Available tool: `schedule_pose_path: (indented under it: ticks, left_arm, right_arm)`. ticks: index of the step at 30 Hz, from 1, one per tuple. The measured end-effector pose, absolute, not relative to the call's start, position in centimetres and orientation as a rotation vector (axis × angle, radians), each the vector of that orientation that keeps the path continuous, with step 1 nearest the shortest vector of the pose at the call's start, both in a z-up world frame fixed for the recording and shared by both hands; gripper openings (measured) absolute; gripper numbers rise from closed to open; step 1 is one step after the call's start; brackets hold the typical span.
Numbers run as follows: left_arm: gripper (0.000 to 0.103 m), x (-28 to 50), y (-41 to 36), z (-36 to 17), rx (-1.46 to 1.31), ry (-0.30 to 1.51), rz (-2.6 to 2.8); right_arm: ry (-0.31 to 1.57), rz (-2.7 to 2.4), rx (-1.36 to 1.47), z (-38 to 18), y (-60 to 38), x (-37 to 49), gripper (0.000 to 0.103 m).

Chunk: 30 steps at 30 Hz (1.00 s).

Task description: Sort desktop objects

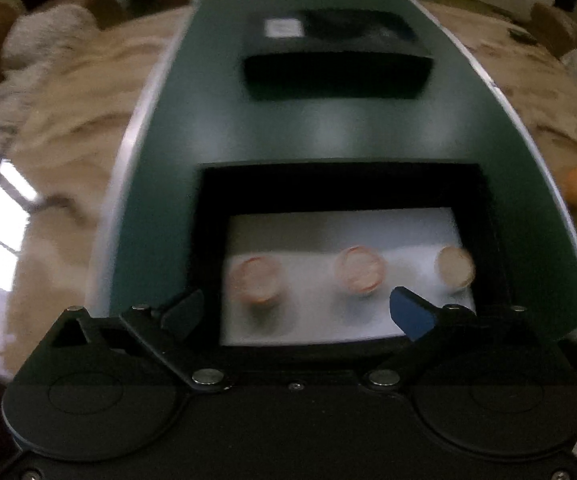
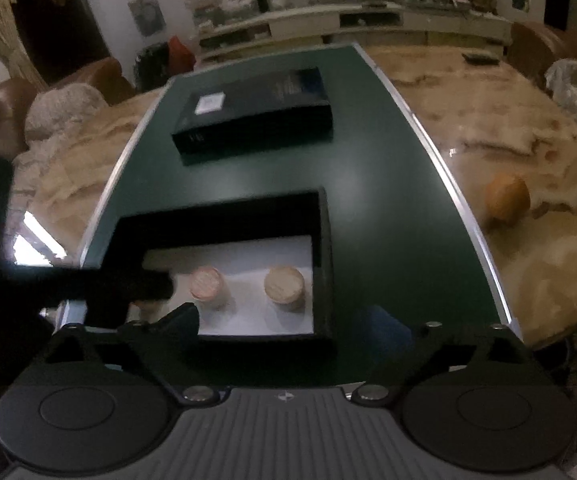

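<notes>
An open black box [image 1: 342,184] with a white inner floor stands on the green mat [image 1: 340,132]. Three small round jars stand in it: two pinkish ones [image 1: 256,280] [image 1: 360,270] and a beige one [image 1: 454,268]. My left gripper [image 1: 296,316] is open and empty, hovering just over the box's near edge. In the right wrist view the box [image 2: 324,264] holds a pinkish jar [image 2: 207,282] and the beige jar [image 2: 284,283]; the left gripper's dark arm [image 2: 68,284] hides the third. My right gripper [image 2: 288,328] is open and empty, near the box.
A closed black box [image 2: 256,114] with a white label lies farther back on the mat [image 2: 388,208]. An orange [image 2: 506,198] sits on the marble table to the right of the mat. Chairs and a white cabinet stand beyond the table.
</notes>
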<state>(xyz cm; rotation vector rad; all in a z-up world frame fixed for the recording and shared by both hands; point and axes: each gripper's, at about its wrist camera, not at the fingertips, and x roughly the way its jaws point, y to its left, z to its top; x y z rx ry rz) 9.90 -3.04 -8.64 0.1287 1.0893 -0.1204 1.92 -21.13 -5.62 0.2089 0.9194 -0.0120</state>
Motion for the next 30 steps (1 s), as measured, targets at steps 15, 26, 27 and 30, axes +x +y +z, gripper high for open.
schedule_pose_path:
  ticks: [15,26,27,30]
  left_arm:
    - [0.103,1.0,5.0,-5.1,0.034,1.079,-0.026]
    - [0.103,-1.0,5.1,-3.9,0.04,1.055,-0.05]
    - [0.103,-1.0,5.0,-3.9,0.042,1.056,-0.052]
    - [0.103,-0.9,4.8,-4.0,0.043,1.064,-0.062]
  right_arm:
    - [0.94,0.006,0.188,-4.0,-15.0,-3.3,0.1]
    - [0.932,-0.035,0.155,-2.6,-13.6,-5.1,0.1]
    - [0.932,-0.037,0.151,-2.6,-13.6,-5.2,0.1]
    - [0.937,-0.04,0.147,-2.7,-13.5,-5.0,0.1]
